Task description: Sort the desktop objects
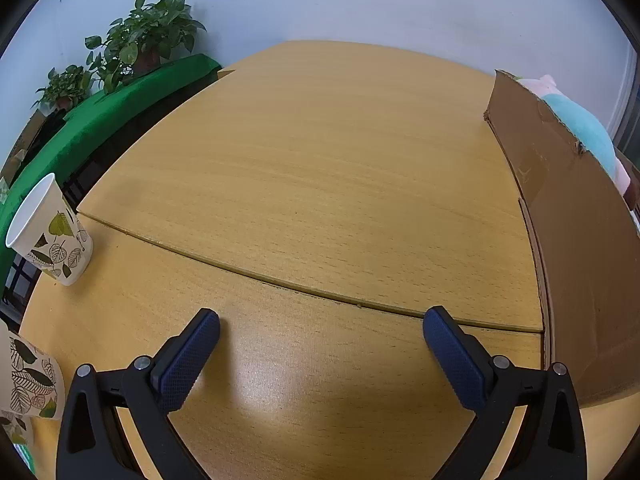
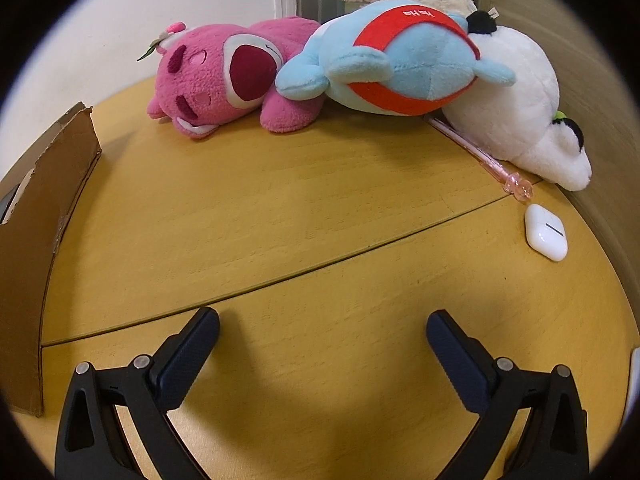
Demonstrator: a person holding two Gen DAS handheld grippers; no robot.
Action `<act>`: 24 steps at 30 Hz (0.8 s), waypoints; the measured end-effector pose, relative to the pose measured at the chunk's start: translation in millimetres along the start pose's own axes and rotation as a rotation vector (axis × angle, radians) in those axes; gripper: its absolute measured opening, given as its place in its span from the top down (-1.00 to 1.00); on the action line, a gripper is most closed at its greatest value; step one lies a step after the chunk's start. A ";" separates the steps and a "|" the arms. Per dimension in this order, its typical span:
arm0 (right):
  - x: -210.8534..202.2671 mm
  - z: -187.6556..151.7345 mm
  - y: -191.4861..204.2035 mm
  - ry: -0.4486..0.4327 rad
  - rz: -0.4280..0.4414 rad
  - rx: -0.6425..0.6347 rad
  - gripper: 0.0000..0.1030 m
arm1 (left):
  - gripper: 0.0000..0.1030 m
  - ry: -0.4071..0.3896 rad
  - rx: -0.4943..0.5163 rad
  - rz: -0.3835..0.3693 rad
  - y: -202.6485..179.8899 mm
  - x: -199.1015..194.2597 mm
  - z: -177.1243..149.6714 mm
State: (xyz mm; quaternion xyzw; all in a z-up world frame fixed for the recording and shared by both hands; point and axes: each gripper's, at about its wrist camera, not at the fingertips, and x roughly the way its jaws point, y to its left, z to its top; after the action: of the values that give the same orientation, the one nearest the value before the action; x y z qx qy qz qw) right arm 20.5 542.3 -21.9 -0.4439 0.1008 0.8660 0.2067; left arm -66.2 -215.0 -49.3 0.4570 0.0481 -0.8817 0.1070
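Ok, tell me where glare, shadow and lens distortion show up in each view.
Left wrist view: a bright glare patch on the table between the open left claw tips; the table seam bows from fisheye distortion. Right wrist view: a broad dark shadow under the open right claw; the cardboard box edge curves, corners vignetted black.

Pale wall [image 1: 360, 8] behind wooden desk [image 1: 320, 160]; potted plants [image 1: 148, 36] on green-covered ledge [image 1: 100, 116] at left.
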 end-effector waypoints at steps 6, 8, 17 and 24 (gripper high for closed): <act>3.0 6.3 2.0 0.001 0.000 -0.002 -1.00 | -1.00 -0.003 0.027 -0.021 1.9 0.8 0.3; 3.4 8.4 1.4 0.001 0.001 -0.004 -1.00 | -1.00 -0.004 0.028 -0.023 1.8 1.3 -0.1; -0.3 3.1 -2.6 -0.001 0.002 -0.003 -1.00 | -1.00 -0.005 0.028 -0.024 2.1 1.9 -0.7; -1.3 1.7 -3.3 -0.001 0.003 -0.005 -1.00 | -1.00 -0.005 0.028 -0.025 2.3 2.0 -0.7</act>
State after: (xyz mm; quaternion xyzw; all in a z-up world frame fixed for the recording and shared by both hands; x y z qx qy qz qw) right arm 21.4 545.5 -19.8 -0.4438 0.0993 0.8668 0.2046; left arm -66.1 -217.3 -51.3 0.4557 0.0411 -0.8847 0.0898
